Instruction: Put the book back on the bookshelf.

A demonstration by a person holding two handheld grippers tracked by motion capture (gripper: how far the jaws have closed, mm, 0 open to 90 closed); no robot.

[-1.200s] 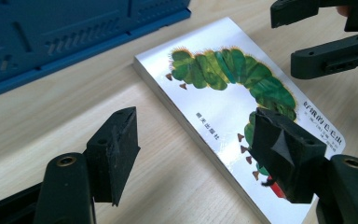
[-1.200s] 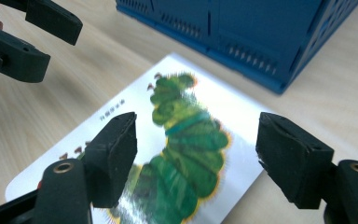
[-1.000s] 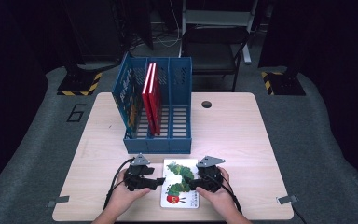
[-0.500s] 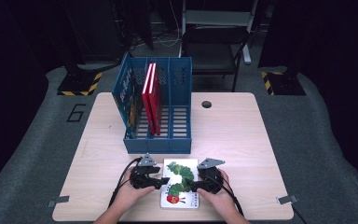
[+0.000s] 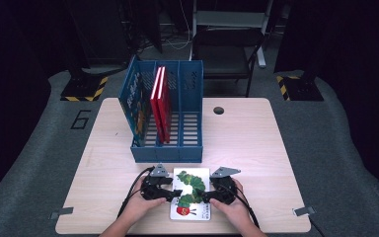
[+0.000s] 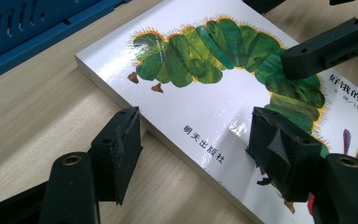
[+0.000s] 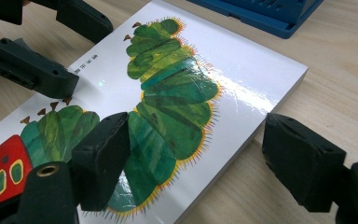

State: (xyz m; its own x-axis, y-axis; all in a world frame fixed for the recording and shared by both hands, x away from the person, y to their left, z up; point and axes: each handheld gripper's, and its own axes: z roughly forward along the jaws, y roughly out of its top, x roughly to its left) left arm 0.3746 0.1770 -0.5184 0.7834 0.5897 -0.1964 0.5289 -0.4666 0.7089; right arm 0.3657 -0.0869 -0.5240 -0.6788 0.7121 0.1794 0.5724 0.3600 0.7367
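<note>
Your left gripper (image 5: 170,193) and right gripper (image 5: 208,196) moved inward since earlier frame, jaws wide open, each straddling opposite edge of caterpillar book (image 5: 191,192); nothing gripped. Book unmoved.

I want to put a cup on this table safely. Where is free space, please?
Free: the tabletop right of the blue file rack, and the strip left of it. Crowded: the near edge, where both hand-held grippers flank the caterpillar picture book.
</note>
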